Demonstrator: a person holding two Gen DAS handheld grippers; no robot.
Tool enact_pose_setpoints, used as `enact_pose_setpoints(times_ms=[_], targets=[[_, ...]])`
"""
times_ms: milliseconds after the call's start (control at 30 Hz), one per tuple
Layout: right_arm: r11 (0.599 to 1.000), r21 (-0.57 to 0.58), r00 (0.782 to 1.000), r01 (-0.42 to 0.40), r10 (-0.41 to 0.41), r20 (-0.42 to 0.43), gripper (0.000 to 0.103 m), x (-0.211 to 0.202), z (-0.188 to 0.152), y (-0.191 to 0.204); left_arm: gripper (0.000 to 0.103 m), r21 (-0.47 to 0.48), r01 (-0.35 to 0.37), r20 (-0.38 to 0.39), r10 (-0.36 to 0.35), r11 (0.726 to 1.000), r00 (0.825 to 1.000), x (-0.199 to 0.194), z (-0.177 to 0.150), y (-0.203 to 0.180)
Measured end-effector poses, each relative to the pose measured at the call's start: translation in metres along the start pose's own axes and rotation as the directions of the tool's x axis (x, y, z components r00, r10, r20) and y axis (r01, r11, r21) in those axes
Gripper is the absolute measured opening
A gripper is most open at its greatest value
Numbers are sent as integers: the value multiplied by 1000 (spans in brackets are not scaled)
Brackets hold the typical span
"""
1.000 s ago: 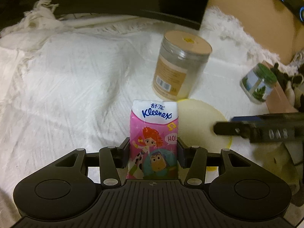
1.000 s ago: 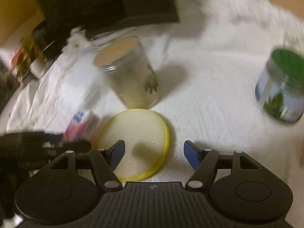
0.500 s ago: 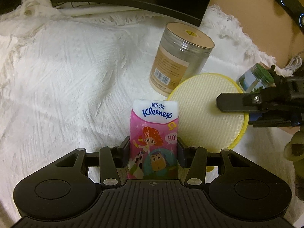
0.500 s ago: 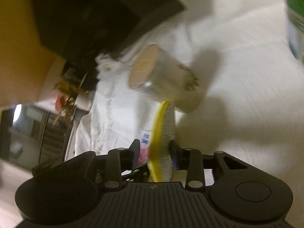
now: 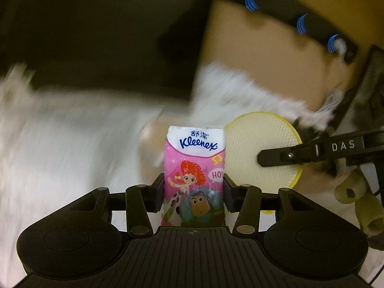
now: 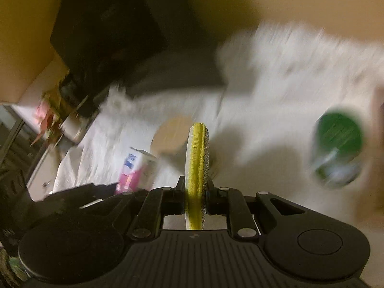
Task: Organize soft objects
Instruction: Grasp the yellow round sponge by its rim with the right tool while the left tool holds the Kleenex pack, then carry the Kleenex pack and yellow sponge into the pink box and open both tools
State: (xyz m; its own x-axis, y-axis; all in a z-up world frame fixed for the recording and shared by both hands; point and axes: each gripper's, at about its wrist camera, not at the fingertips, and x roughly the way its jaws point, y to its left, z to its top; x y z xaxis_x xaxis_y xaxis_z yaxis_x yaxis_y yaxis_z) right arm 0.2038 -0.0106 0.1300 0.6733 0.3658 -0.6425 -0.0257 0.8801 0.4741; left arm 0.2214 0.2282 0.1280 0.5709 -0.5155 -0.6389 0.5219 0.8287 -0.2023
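- Left wrist view: our left gripper (image 5: 194,193) has its fingers (image 5: 158,193) clamped on the lower sides of a pink Kleenex tissue pack (image 5: 195,168). The pack stands upright between them, long axis running straight out along the fingers, printed face toward the camera.
- Same view: our right gripper (image 5: 260,159) reaches in from the right edge, carrying a round yellow scrub pad (image 5: 254,141). The pad sits just right of the tissue pack and a little behind it, flat face turned toward us.
- Right wrist view: right gripper (image 6: 196,195) has just been closing, and the pad (image 6: 197,158) is pinched edge-on between its fingers, standing vertical, yellow rim left, grey mesh right.
- Both soft things appear held off the white cloth (image 5: 60,144); background is motion-blurred.
- A tan-lidded jar (image 6: 171,134) and a green-lidded jar (image 6: 338,139) remain on the cloth, the tan one right behind the pad.
- Judgement: each hand already holds its own item, so the coming move turns on where the drop spot lies; we see none in these views. Pack and pad are close, so they could brush.
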Motion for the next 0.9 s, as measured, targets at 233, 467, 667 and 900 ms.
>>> enact_pose_setpoints(times_ms=[233, 467, 667, 900], targets=[[969, 47, 934, 243, -247, 259, 14, -103, 33, -48, 52, 105, 130, 29, -134, 986, 991, 32, 70, -59], [872, 154, 796, 464, -487, 359, 14, -179, 35, -102, 53, 164, 355, -33, -354, 920, 934, 91, 110, -157], [814, 254, 743, 522, -581, 333, 14, -210, 17, -144, 55, -1, 586, -168, -578, 810, 799, 170, 118, -234], [796, 303, 751, 524, -599, 276, 14, -208, -2, -180, 56, 147, 432, -297, -377, 890, 877, 234, 67, -257]])
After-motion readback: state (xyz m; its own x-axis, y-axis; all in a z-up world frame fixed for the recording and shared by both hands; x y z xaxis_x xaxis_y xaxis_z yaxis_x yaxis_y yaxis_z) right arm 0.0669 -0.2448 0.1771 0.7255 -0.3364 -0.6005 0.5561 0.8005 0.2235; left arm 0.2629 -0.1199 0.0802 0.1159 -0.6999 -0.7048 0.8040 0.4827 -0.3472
